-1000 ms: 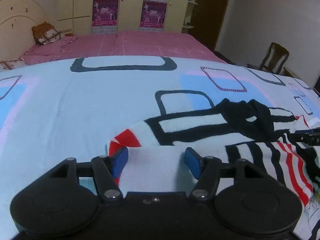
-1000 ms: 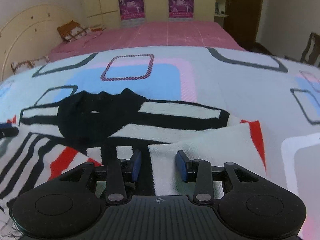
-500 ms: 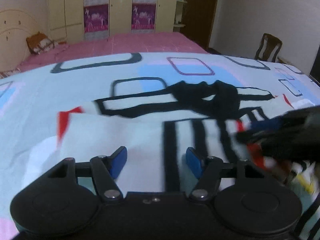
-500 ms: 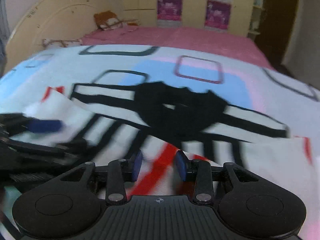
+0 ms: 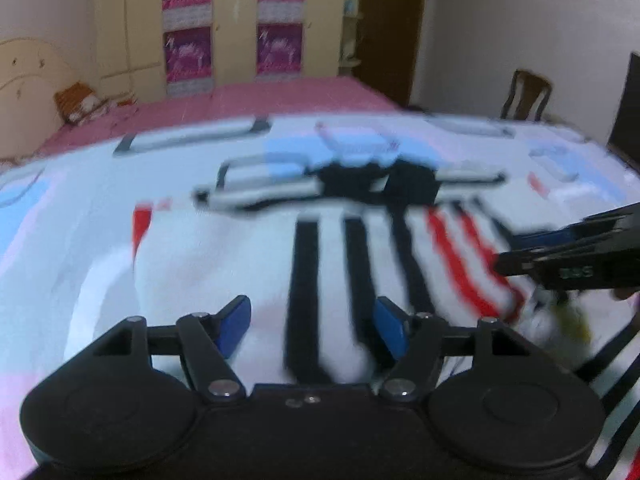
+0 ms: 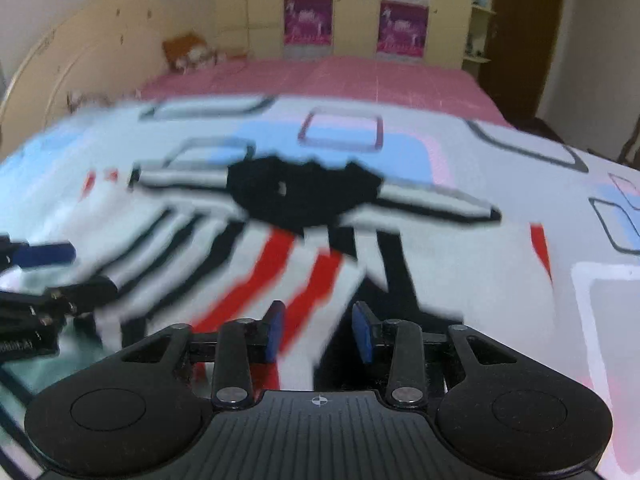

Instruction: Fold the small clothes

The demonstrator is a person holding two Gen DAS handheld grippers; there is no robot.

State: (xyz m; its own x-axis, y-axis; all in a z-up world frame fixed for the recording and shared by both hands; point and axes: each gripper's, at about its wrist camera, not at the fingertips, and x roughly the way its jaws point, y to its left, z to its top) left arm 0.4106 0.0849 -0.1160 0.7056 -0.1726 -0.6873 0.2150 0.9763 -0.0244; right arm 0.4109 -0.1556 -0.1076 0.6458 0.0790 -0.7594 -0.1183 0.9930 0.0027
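A small white sweater (image 5: 224, 256) with black and red stripes and a black collar (image 5: 376, 180) lies on the bed; it also shows in the right wrist view (image 6: 304, 272). My left gripper (image 5: 310, 324) is open just above the sweater's lower part. My right gripper (image 6: 318, 334) is open with a narrower gap, over the striped hem. Each gripper shows at the edge of the other's view, the right one (image 5: 568, 256) and the left one (image 6: 44, 280). Both views are blurred by motion.
The bed has a pale cover (image 6: 500, 152) with blue and pink rectangles and a pink sheet (image 5: 248, 100) beyond. A headboard (image 6: 76, 64) and pillow stand at the far left, a wardrobe (image 5: 228, 20) behind, a chair (image 5: 528, 96) at the right.
Both grippers have swung toward the sweater's middle, so the collar now sits farther ahead and the stripes run straight away. The sleeve parts seen a second ago have left the fingers.
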